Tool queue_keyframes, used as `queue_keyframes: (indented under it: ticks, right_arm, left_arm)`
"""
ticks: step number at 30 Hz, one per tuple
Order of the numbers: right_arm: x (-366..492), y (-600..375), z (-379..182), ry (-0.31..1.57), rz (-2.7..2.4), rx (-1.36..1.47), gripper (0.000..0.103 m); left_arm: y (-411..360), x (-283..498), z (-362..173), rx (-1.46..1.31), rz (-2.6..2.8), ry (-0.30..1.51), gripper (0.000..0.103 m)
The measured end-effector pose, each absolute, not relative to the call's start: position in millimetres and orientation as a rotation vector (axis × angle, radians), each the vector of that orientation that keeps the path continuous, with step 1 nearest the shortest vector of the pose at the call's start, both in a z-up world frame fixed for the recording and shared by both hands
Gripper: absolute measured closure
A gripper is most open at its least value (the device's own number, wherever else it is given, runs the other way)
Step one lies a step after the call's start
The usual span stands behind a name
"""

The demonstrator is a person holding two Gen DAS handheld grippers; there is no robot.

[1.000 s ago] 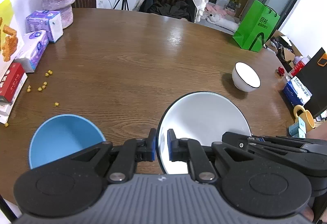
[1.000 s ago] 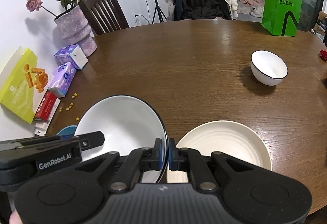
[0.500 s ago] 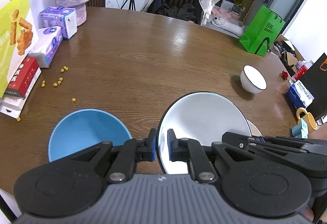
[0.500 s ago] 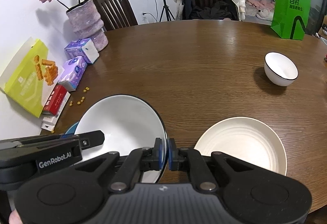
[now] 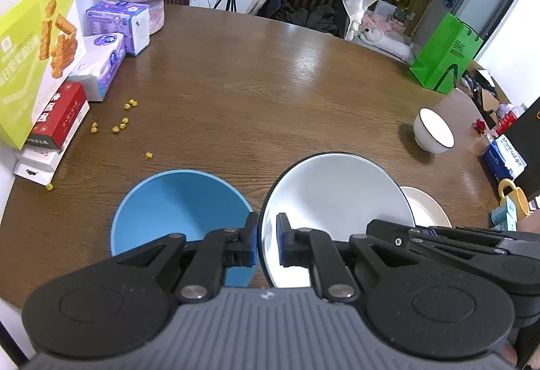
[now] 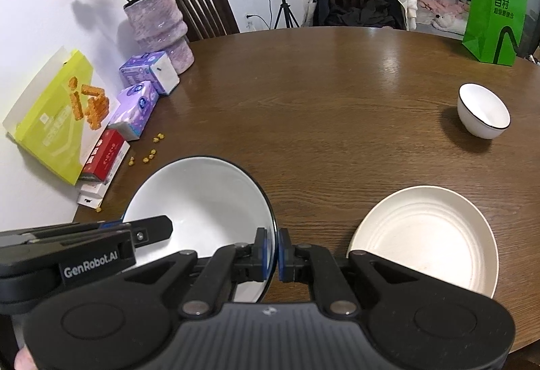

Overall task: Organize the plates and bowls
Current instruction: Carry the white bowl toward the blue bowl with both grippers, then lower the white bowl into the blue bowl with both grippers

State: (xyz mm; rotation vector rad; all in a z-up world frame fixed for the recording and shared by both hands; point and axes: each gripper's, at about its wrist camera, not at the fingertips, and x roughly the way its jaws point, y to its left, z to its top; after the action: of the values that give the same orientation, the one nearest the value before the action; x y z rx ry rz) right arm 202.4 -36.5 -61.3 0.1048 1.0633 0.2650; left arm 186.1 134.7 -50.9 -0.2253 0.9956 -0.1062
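A large white bowl with a dark rim [image 5: 337, 197] [image 6: 206, 201] is held above the wooden table by both grippers. My left gripper [image 5: 267, 243] is shut on its left rim. My right gripper [image 6: 277, 253] is shut on its right rim. A blue bowl [image 5: 175, 204] sits on the table just left of the white bowl. A cream plate [image 6: 428, 238] [image 5: 425, 208] lies on the table to the right. A small white bowl with a dark rim [image 6: 482, 113] [image 5: 433, 133] stands farther off at the right.
Tissue packs [image 6: 148, 83], a red box [image 6: 101, 157] and a yellow snack box [image 6: 54, 120] line the left wall, with yellow crumbs [image 5: 121, 123] beside them. A pink vase [image 6: 158, 29] stands at the back left, a green bag [image 6: 492, 19] at the back right.
Both grippers have moved to the right and back with the white bowl. The blue bowl and the cream plate show more fully now.
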Motion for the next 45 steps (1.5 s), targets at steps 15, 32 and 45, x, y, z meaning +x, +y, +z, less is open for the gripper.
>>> queue_keyframes:
  ticks: [15,32,45]
  right_arm:
    - [197.7,-10.7,-64.2,1.077,0.281,0.079,0.097]
    - [204.2,22.8,-66.6,1.086,0.315,0.044,0.097]
    - [221.3,50.7,-85.2,1.134,0.363,0.017,0.097]
  left_arm:
    - [162.0,181.5,-56.9,-0.258,-0.086,0.998,0.092]
    - [194.8,180.4,-62.3,-0.288,-0.048,1.001,0.092]
    - [219.6,190.5,-82.9,-0.318,0.007,1.047,0.092]
